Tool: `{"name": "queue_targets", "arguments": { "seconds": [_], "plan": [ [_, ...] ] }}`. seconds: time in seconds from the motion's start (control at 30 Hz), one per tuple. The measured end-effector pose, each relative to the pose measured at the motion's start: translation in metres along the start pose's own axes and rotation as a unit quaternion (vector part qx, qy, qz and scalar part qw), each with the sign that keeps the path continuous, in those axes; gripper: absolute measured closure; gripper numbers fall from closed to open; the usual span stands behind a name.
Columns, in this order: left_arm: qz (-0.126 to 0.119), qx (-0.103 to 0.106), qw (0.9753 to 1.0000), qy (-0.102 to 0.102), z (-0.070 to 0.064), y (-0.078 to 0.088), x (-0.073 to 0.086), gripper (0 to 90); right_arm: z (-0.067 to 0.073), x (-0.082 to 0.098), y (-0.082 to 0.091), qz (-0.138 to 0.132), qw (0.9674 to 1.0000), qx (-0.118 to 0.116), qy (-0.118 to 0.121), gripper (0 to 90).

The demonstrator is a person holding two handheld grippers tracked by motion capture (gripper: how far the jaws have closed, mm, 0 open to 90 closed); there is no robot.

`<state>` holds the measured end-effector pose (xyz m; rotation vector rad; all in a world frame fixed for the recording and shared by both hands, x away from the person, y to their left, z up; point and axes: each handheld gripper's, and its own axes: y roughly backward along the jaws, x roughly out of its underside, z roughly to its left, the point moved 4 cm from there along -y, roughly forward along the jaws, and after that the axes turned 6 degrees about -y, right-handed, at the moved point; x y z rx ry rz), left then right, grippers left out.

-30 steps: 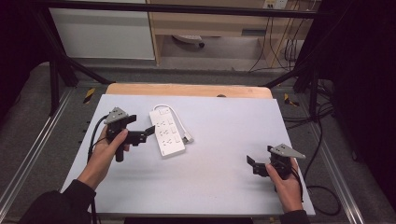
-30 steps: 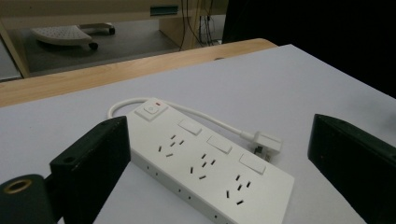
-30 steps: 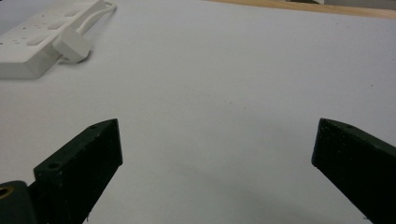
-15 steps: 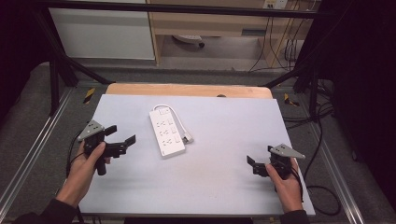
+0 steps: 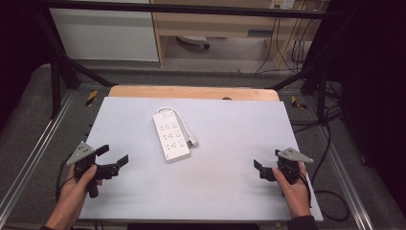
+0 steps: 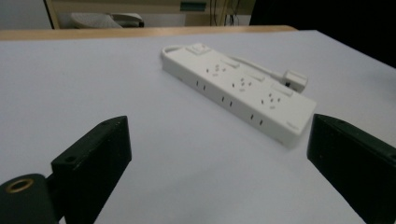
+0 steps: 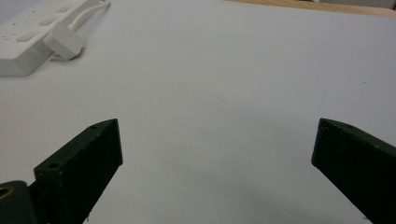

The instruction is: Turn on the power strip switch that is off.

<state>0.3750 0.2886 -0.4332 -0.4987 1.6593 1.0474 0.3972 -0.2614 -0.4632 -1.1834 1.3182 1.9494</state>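
The desk [image 5: 230, 191] bears one obstacle: a white strip [image 5: 171, 134] lying left of centre toward the far edge, its plug [image 5: 192, 142] and cord tucked against its right side. The whole right half lies bare, as does the band along the near edge between the left gripper [image 5: 112, 158] at the near-left corner and the right gripper [image 5: 265, 165] at the near-right corner.
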Motion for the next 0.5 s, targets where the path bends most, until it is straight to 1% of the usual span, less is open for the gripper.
{"name": "queue_targets", "arguments": {
  "seconds": [0.13,0.3,0.37,0.4,0.43,0.5],
  "plan": [
    [0.022,0.006,0.9997,-0.007,-0.009,-0.002,0.017,6.5,0.0,0.001,-0.001,0.004,1.0,0.002,-0.005,2.2],
    [0.04,0.014,0.9989,-0.019,-0.022,0.002,0.027,6.5,-0.002,0.005,-0.004,0.021,0.9997,0.014,-0.006,2.3],
    [0.052,0.016,0.9982,-0.026,-0.025,0.004,0.031,6.4,-0.004,0.009,-0.008,0.038,0.999,0.021,-0.012,2.4],
    [0.058,0.014,0.9979,-0.025,-0.026,0.004,0.033,6.4,-0.005,0.012,-0.01,0.048,0.9984,0.027,-0.013,2.4],
    [0.062,0.013,0.9977,-0.022,-0.025,0.004,0.034,6.4,-0.006,0.015,-0.013,0.062,0.9974,0.034,-0.009,2.6],
    [0.06,0.01,0.998,-0.018,-0.023,0.004,0.034,6.5,-0.007,0.016,-0.019,0.094,0.9942,0.05,-0.013,2.8]
  ]
}}
